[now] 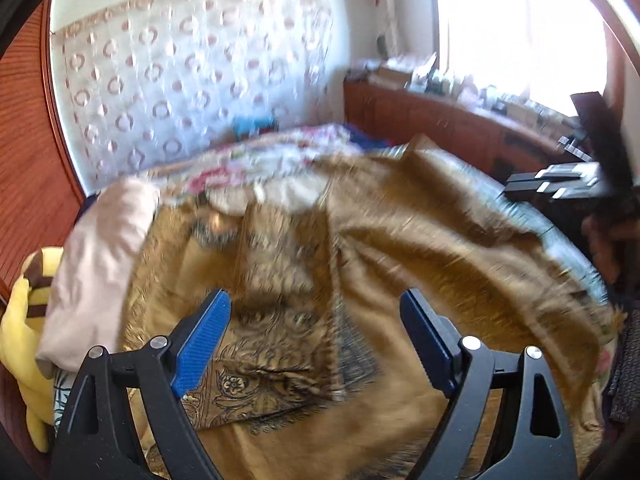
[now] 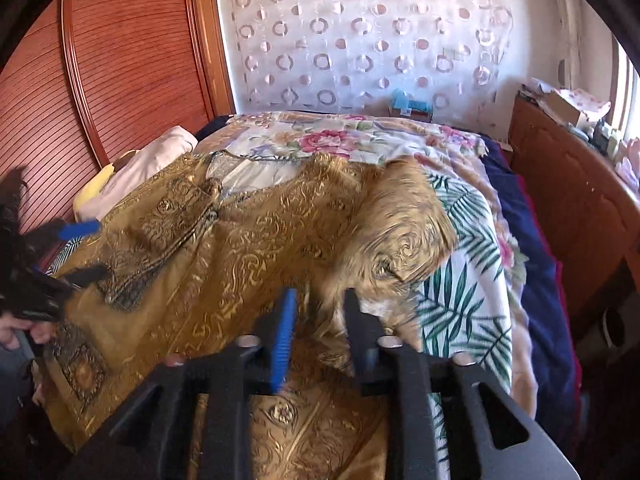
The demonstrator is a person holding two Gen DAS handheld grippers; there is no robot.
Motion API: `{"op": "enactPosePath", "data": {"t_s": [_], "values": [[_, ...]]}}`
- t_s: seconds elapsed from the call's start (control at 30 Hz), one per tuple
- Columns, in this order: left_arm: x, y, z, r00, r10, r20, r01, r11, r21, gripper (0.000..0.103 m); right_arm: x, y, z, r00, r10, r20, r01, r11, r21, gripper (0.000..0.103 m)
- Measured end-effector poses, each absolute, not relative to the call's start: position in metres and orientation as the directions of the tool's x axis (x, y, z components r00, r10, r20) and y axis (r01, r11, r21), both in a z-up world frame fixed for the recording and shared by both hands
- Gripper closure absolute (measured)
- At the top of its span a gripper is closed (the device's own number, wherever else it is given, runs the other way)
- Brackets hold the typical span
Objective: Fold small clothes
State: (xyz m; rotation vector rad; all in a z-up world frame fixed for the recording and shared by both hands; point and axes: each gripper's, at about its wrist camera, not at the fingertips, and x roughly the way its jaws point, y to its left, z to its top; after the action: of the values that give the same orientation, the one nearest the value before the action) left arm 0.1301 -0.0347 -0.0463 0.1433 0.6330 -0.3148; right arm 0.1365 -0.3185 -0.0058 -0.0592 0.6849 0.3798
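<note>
Bedroom, bed [image 2: 472, 264] under floral sheet, dotted curtain [image 2: 360, 40] behind. Gold garment [image 2: 248, 240] spread over bed's middle, rumpled, far corner curled back, likely mid-fold. Left gripper [image 1: 316, 344] above garment's near edge, jaws wide apart, empty, seemingly clear for next grab. Right gripper [image 2: 320, 332] at garment's right edge, jaws half apart, cloth bunched between; pinched or loose, cannot tell. Pillow [image 1: 100, 264] left of garment.
</note>
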Motion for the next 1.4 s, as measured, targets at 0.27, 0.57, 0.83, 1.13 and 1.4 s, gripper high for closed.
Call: {"op": "enactPosePath", "data": {"t_s": [0.27,0.57,0.83,1.13,1.4], "values": [[0.096,-0.046,-0.021,0.775,-0.346,-0.529,0.371,0.927,-0.062,0.015,0.159,-0.363,-0.007,0.718,0.3,-0.629,-0.232,0.954,0.189,0.05],[0.091,-0.051,-0.028,0.767,-0.349,-0.539,0.376,0.924,-0.063,0.015,0.248,-0.373,-0.046,0.624,0.314,-0.716,-0.102,0.941,0.323,0.05],[0.087,-0.045,-0.036,0.767,-0.331,-0.55,0.356,0.932,-0.065,0.015,0.277,-0.359,-0.042,0.649,0.274,-0.71,-0.109,0.957,0.27,0.095],[0.084,-0.039,-0.036,0.773,-0.331,-0.541,0.345,0.935,-0.078,0.015,0.246,-0.289,0.004,0.717,0.335,-0.611,-0.303,0.94,0.159,0.095],[0.087,-0.028,-0.035,0.783,-0.314,-0.537,0.32,0.944,-0.084,0.015,0.24,-0.241,0.002,0.676,0.374,-0.635,-0.405,0.908,0.105,0.055]]}}
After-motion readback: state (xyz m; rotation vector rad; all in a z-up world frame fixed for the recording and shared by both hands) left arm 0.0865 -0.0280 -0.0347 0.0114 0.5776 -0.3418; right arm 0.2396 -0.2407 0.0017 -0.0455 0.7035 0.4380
